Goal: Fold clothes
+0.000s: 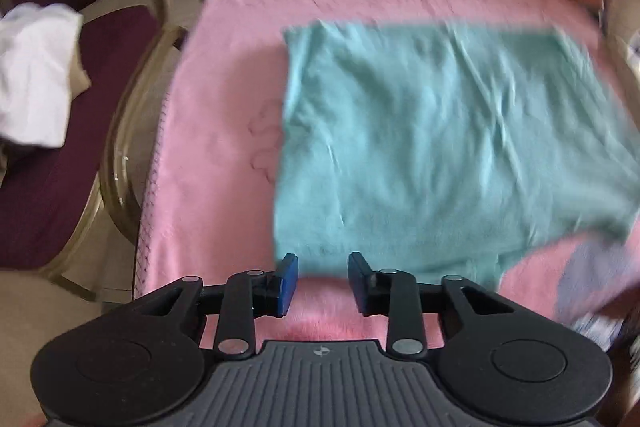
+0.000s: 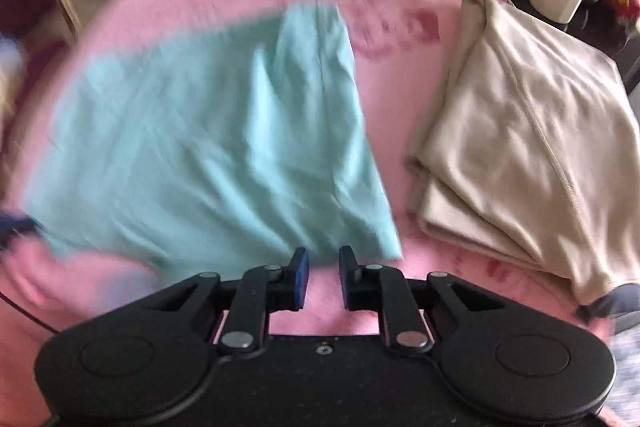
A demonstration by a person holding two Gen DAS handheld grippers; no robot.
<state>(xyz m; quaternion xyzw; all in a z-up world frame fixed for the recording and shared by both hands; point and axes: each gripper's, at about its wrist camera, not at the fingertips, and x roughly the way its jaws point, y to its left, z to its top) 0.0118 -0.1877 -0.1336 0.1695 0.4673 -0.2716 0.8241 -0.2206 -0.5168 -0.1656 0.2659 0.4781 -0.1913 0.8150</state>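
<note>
The teal garment (image 1: 440, 147) lies flat on the pink-covered table (image 1: 224, 107), folded into a rough rectangle, while a beige garment (image 2: 520, 147) sits folded just beside it, likely set aside as finished. The left gripper (image 1: 322, 281) hangs above the teal near edge, jaws narrowly apart and empty. The right gripper (image 2: 323, 277) is narrower still, nothing between its pads, probably because the fold has been laid down.
</note>
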